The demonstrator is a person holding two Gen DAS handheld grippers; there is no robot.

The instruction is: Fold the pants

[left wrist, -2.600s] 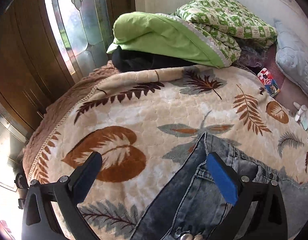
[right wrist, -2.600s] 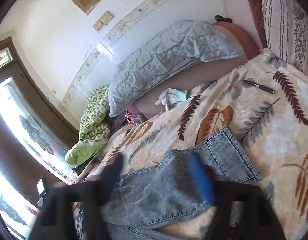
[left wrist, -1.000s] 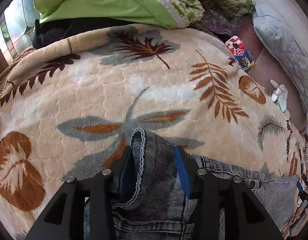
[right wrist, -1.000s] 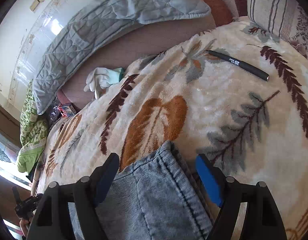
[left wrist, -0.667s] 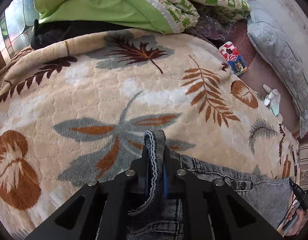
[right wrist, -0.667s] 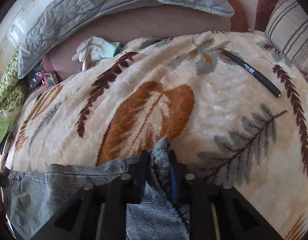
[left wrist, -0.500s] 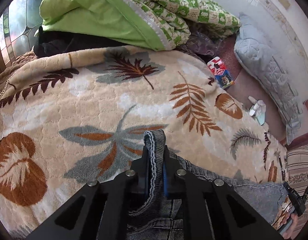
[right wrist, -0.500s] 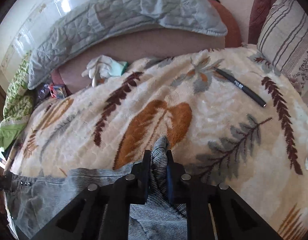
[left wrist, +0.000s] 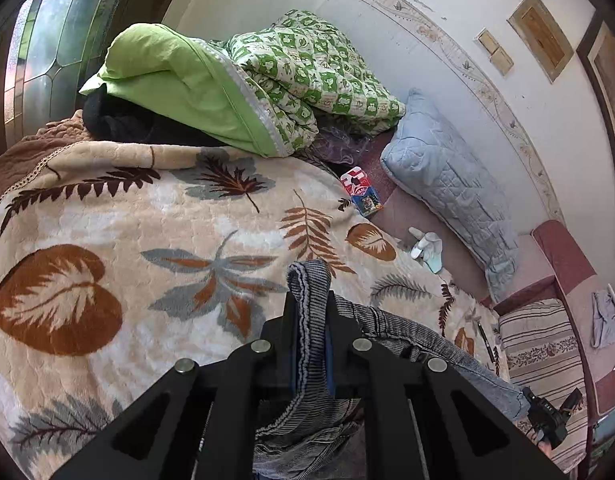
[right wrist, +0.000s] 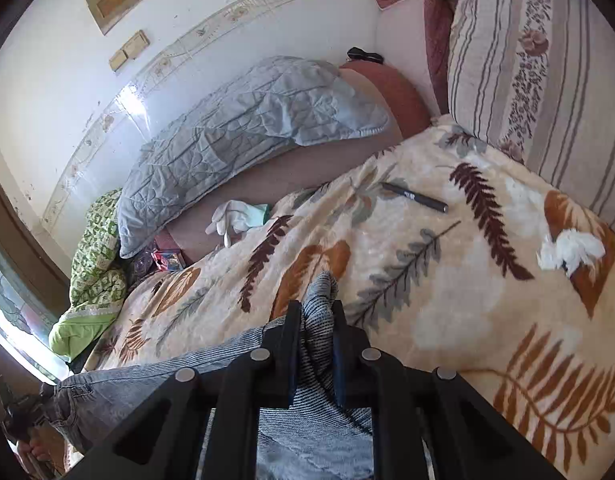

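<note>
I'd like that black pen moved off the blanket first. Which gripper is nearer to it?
Right. The right gripper, shut on the jeans, has the pen lying just ahead of it. From the left gripper, the pen lies far off, beyond the jeans.

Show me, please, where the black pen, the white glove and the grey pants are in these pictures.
black pen (right wrist: 414,197), right wrist view, middle of its barrel.
white glove (right wrist: 231,218), right wrist view, on the palm part.
grey pants (left wrist: 309,280), left wrist view, hem fold sticking up beyond the tongs.
</note>
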